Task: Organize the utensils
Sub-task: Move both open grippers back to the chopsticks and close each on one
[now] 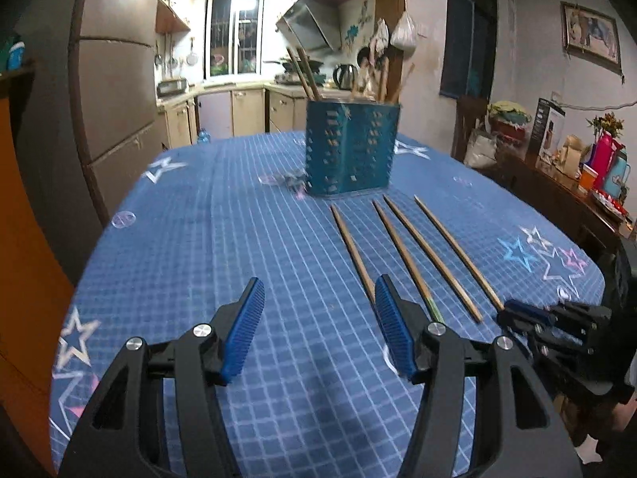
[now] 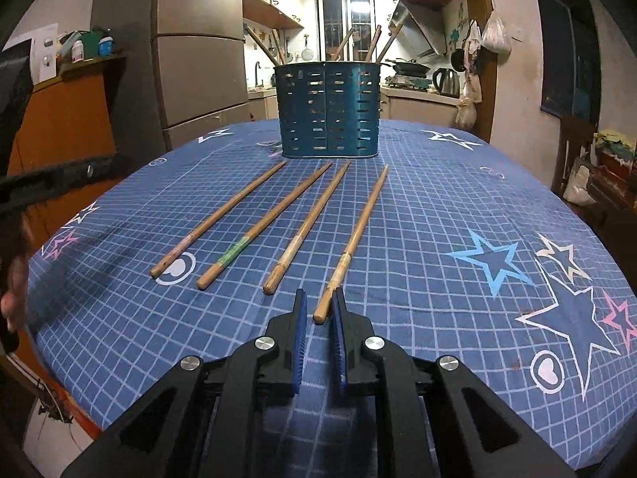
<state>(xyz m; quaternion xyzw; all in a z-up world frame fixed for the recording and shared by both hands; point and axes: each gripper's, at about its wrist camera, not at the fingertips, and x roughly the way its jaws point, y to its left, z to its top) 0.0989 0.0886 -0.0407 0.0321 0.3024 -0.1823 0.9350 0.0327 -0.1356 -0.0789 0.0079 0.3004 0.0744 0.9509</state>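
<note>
Several wooden chopsticks lie side by side on the blue checked tablecloth [image 2: 418,207] in front of a teal slotted utensil holder [image 2: 329,109], which holds more chopsticks; the holder also shows in the left wrist view [image 1: 350,147]. My right gripper [image 2: 318,298] has its jaws narrowed around the near end of the rightmost chopstick [image 2: 358,235], with a small gap still showing. My left gripper [image 1: 318,298] is wide open and empty above the cloth, left of the chopsticks [image 1: 402,255]. The right gripper [image 1: 513,310] shows at the right in the left wrist view.
The table's edge curves close on both sides. A fridge [image 2: 199,59] and an orange cabinet [image 2: 59,119] stand to the left. A cluttered sideboard [image 1: 577,183] stands to the right. Kitchen counters [image 1: 239,107] lie beyond the table.
</note>
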